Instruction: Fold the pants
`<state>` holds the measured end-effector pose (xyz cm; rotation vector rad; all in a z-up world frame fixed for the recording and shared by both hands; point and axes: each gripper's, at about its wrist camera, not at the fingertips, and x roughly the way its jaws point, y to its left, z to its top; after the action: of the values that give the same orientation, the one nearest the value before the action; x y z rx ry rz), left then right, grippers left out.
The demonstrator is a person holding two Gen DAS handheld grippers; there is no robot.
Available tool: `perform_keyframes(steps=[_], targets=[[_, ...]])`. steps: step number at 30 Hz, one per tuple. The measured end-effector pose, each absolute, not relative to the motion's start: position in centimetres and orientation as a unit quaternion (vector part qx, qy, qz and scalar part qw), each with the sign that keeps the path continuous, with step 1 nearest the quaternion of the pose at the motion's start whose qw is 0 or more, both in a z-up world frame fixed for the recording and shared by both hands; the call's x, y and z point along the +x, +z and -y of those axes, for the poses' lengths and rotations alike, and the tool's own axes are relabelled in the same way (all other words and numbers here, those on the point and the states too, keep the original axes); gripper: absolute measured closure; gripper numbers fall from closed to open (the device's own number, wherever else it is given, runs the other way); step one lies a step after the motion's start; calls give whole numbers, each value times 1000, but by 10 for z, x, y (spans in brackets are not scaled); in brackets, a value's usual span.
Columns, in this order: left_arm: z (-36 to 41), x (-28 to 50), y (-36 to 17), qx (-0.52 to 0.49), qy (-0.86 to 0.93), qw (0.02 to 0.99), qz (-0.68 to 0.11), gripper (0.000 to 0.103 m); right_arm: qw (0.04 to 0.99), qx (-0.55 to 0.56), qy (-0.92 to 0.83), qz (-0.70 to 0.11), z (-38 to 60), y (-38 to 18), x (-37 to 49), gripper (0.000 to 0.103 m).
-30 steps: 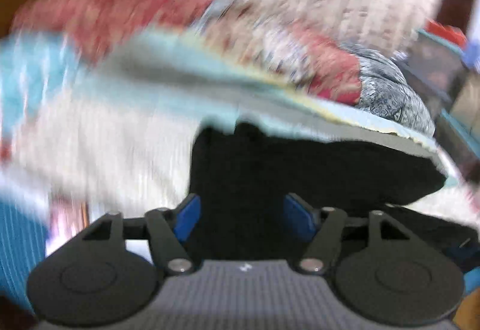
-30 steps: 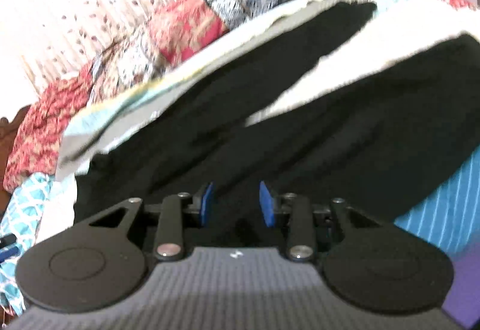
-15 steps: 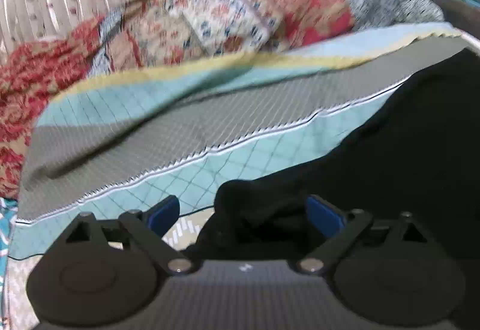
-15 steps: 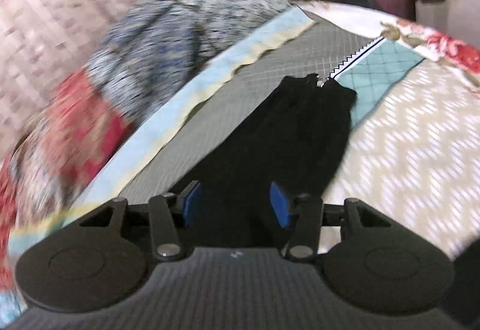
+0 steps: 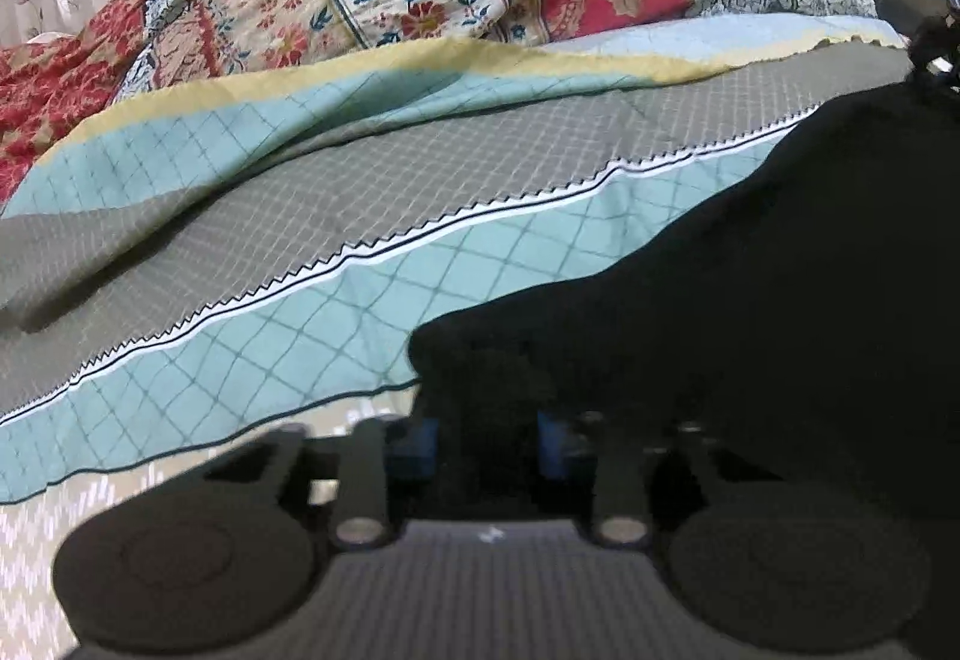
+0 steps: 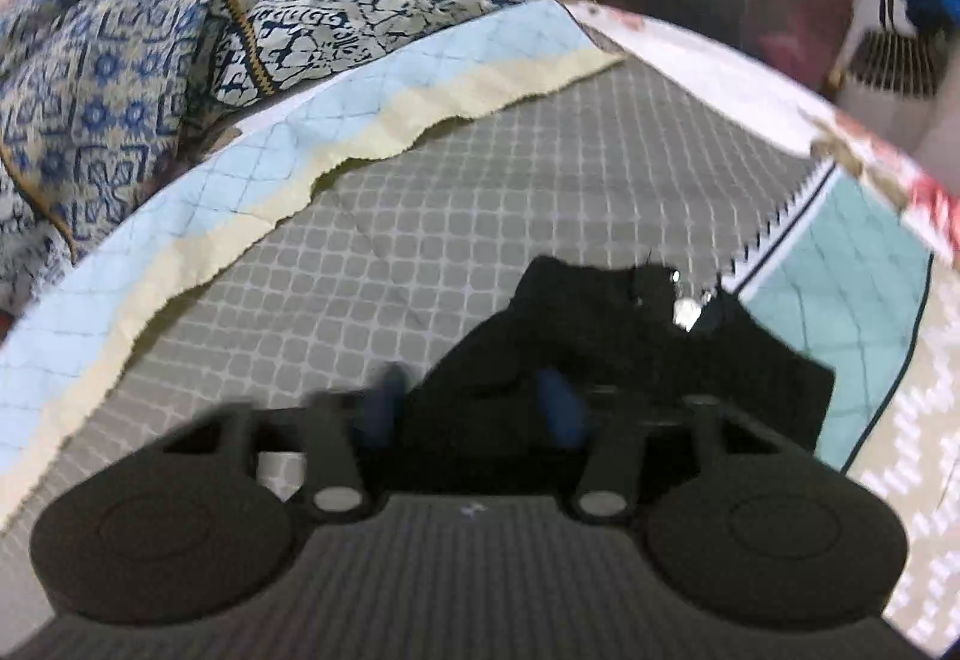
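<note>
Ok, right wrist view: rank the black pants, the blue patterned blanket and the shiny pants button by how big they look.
1. Blue patterned blanket, largest, though the black pants run it close and sit nearer the camera.
2. Black pants, partly hidden behind the right gripper.
3. Shiny button, clearly smallest.

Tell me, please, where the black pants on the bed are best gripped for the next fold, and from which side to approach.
Grip the black pants at the end with the shiny button, probably the waistband, where the cloth is bunched and thick. Come in low along the grey checked bedspread, from the near side, as the right hand-held gripper does. The left hand-held gripper grips the other edge.
</note>
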<state>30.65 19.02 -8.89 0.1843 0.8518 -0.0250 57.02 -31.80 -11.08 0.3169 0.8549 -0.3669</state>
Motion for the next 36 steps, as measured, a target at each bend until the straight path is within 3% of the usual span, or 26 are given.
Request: perform_keyframes(steps=[11,21,32,33,36], targets=[[-178,235,-20,47,14,939,-341,88,893,300,-139,-304,386,-28,445,95],[-160,116,22,6,20,952,-304,88,907,333,-95,-242,423,13,282,95],[-154,4,4,-71,17,940,-332,88,879,376,-147,-255,458,-68,124,95],[-154,1,-3,-79,13,936,-343,83,873,376,-153,-271,459,-80,121,95],[-147,-4,-22,-68,21,923,-378,79,829,429,-180,-312,470,-116,115,83]])
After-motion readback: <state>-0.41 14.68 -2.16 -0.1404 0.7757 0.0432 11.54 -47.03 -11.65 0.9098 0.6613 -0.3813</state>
